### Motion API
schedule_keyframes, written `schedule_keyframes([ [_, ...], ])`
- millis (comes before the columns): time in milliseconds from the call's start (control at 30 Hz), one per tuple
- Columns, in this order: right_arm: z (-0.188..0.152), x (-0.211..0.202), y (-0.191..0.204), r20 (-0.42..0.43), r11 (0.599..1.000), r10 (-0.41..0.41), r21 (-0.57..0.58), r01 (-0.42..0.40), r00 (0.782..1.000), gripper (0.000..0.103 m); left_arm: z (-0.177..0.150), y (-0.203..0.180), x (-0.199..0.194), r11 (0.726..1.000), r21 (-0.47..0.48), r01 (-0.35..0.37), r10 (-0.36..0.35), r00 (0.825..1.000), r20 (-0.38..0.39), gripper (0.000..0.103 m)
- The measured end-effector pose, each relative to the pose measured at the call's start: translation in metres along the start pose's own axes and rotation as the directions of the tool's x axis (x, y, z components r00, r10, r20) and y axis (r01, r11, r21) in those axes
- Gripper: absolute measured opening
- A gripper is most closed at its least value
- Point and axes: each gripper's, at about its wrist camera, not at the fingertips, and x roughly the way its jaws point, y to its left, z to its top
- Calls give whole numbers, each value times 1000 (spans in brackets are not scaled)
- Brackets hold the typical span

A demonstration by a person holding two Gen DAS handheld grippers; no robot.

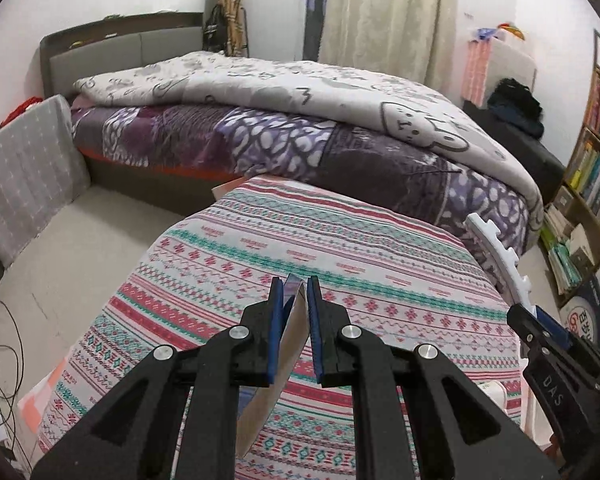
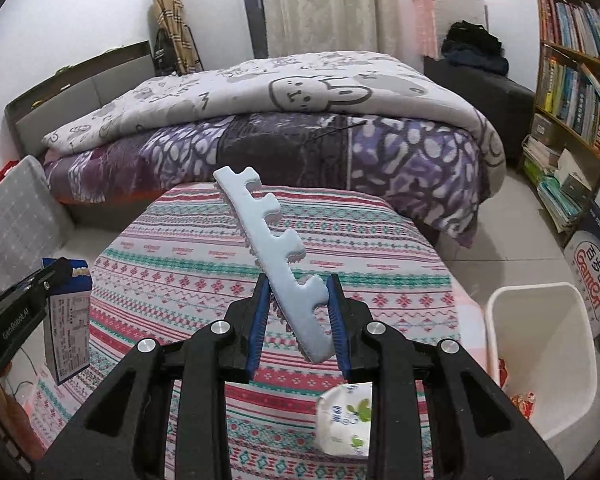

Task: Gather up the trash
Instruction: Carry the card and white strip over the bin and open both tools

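both hands loaded, bin next

my right gripper (image 2: 296,316) is clamped on the near end of a pale foam strip (image 2: 274,248) with notched edges, which sticks up and away from my fingers over the striped cloth of the table (image 2: 380,248). my left gripper (image 1: 292,328) is pinched tight on a flattened carton (image 1: 278,364); from the right wrist view it is a blue and white box (image 2: 66,312) hanging off to the left, held clear of the cloth.

just under my right fingers, on the near edge of the table, a crumpled white paper cup (image 2: 346,420) with green leaf marks is yet to be picked up. down to the right of that gripper stands the white bin (image 2: 496,320), with some red scraps already inside.

i judge this as the carry step: both pieces are lifted and need to swing right and down over the bin mouth before i let go, foam first since it is closer.

readable writing: "genrobot.ai" on the left gripper body, "das" on the right one, "ganten" on a big carton (image 2: 596,272) past the bin. the box's label print is too small to read.
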Motion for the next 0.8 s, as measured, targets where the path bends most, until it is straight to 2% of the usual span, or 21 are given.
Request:
schedule_keyframes([
  [533,0,-30,-71,20,990,-84,111,81,996,28,-17,-71,-9,991,113,68,-70,997,13,13],
  [800,-1,-43,-120,12,965,-147,220,141,989,28,-28,-106,-12,979,178,99,-102,995,3,13],
])
